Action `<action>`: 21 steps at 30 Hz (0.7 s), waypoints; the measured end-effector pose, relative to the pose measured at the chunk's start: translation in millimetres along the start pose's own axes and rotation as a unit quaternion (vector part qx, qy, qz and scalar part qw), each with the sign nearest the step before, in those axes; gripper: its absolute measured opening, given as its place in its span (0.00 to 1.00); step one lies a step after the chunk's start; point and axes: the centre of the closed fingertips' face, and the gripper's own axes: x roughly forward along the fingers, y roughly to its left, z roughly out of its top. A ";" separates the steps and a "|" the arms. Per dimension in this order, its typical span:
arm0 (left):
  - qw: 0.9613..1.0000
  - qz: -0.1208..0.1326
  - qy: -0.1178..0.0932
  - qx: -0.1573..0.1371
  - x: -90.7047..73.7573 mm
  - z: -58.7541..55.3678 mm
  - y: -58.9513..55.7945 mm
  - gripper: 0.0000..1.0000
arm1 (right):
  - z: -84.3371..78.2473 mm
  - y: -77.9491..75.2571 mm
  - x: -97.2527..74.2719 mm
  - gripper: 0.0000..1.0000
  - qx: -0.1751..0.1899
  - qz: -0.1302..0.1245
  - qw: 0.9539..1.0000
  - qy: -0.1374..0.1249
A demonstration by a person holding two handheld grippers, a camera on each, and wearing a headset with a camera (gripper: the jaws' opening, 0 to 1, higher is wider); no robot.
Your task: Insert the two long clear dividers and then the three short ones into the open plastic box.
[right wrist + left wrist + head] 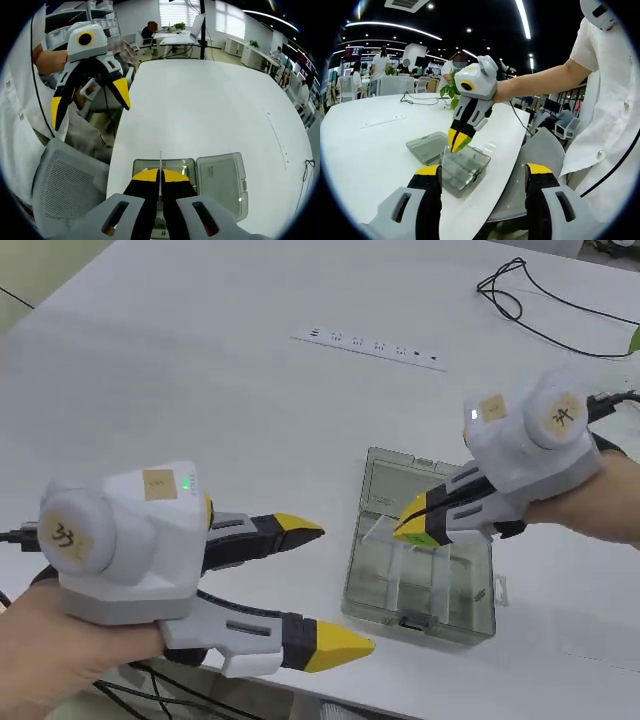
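- Lower left of the head view: left gripper (345, 588), jaws spread wide, nothing between them, pointing right toward the plastic box (352, 585).
- Right of centre in the same view: right gripper (400, 530), yellow tips angled down to the left, over the box.
- Bottom centre of the right gripper view: jaws pressed together on a clear divider (160, 159), seen edge-on as a thin pale line rising from the tips, above the box's base.
- Box open on the white table (200, 390) near its front edge, with the lid (400, 475) laid flat behind the base.
- Cannot tell whether the divider touches the box.
- Top centre of the head view: white power strip (370, 345); upper right, a black cable (520, 300).
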 end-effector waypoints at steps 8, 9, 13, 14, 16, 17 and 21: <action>1.000 0.000 -0.002 -0.002 -0.4 -1.0 -2.0 0.67 | -3.2 -2.4 3.2 0.02 0.007 -0.002 1.000 0.000; 1.000 0.000 -0.002 -0.001 -0.5 -1.0 -2.1 0.67 | -3.3 -2.3 3.6 0.02 0.006 -0.002 1.000 0.000; 1.000 0.001 -0.002 -0.002 -1.1 -1.4 -2.1 0.67 | -6.5 -3.8 5.6 0.02 0.009 -0.003 1.000 0.002; 1.000 0.001 -0.002 -0.003 -1.2 -1.2 -2.3 0.67 | -7.3 -4.0 5.9 0.02 0.009 -0.003 1.000 0.002; 1.000 0.002 -0.004 -0.002 -1.7 -0.5 -2.4 0.67 | -8.4 -4.1 6.0 0.02 0.010 -0.004 1.000 0.000; 1.000 0.002 -0.004 -0.004 -1.8 -0.5 -2.3 0.67 | -8.1 -2.9 6.2 0.02 0.010 -0.005 1.000 0.001; 1.000 0.002 -0.004 -0.004 -1.7 -0.3 -2.0 0.67 | -5.7 0.9 7.6 0.02 0.006 -0.009 1.000 0.004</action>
